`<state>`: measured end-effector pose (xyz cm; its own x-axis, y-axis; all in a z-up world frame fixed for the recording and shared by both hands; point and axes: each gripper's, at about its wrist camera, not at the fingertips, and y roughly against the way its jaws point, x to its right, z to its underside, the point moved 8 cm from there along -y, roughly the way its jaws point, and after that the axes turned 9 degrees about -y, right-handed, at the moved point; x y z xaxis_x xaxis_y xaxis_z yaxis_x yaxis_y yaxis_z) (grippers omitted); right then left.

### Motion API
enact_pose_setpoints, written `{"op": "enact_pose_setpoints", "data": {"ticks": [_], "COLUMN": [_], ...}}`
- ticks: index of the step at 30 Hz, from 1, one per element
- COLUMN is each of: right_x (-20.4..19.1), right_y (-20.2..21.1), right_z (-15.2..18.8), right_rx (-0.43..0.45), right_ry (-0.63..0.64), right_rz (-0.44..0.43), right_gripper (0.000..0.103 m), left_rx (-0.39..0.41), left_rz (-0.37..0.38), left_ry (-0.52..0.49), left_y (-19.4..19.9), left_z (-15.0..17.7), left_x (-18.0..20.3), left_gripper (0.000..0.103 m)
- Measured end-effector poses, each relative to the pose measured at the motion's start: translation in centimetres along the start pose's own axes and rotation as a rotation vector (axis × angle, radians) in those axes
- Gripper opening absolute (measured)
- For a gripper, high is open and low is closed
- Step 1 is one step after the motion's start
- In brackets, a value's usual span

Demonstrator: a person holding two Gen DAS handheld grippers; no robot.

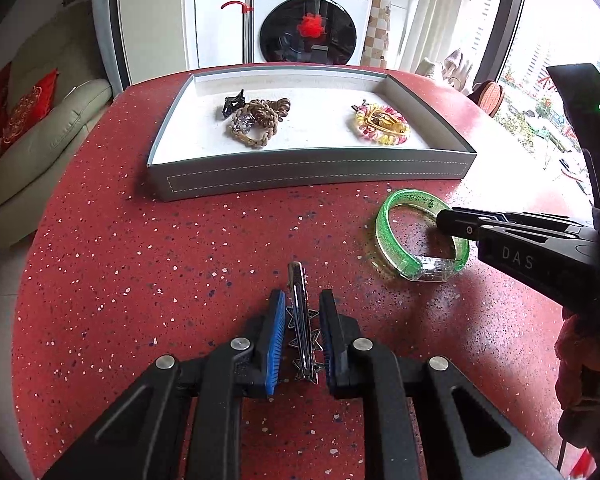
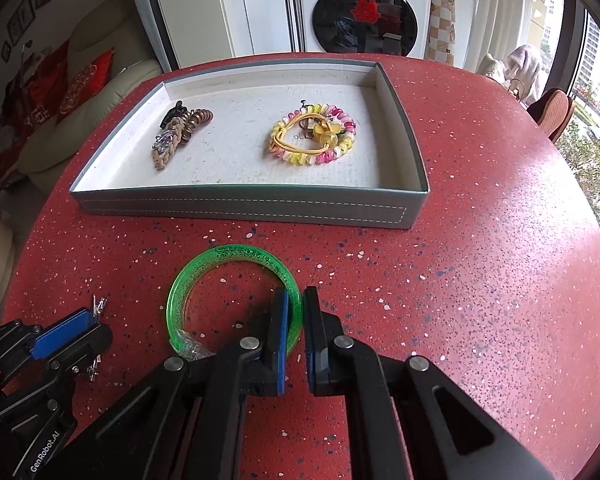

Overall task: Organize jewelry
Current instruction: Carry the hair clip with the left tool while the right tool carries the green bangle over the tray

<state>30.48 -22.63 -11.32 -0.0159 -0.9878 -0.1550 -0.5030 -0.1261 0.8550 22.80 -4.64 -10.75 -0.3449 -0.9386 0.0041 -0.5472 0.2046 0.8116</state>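
— Where's the jewelry now?

— The star hair clip (image 1: pixel 303 332) stands on edge at lower centre, its long axis running up the frame, left gripper (image 1: pixel 302 344) clamped on it. The green bangle (image 2: pixel 236 300) lies flat at lower centre, right gripper (image 2: pixel 296 332) pinched on its right rim.

— And the way ahead?

— The grey tray (image 2: pixel 244 208) sits just above both, nearer the bangle, I'd say. Only its front wall blocks them; the brown braided bracelet (image 2: pixel 180 128) and the yellow-pink coil band (image 2: pixel 316 136) leave the middle free.
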Motion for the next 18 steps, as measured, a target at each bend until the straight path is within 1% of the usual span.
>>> {"op": "enact_pose_setpoints", "data": {"ticks": [12, 15, 18], "right_x": [-0.09, -0.12, -0.11], "right_y": [-0.11, -0.17, -0.18], "right_z": [0.05, -0.01, -0.03], "right_rx": [-0.012, -0.023, -0.021], "right_ry": [-0.010, -0.010, -0.009], "right_rz": [-0.008, -0.012, -0.008], "right_gripper": [0.008, 0.009, 0.009], "left_rx": [0.009, 0.003, 0.002], "left_rz": [0.007, 0.027, 0.065], "left_ry": [0.009, 0.020, 0.050], "left_y": [0.37, 0.12, -0.04], "left_z": [0.12, 0.33, 0.52], "left_x": [-0.70, -0.80, -1.06], "left_gripper": [0.036, 0.036, 0.036]}}
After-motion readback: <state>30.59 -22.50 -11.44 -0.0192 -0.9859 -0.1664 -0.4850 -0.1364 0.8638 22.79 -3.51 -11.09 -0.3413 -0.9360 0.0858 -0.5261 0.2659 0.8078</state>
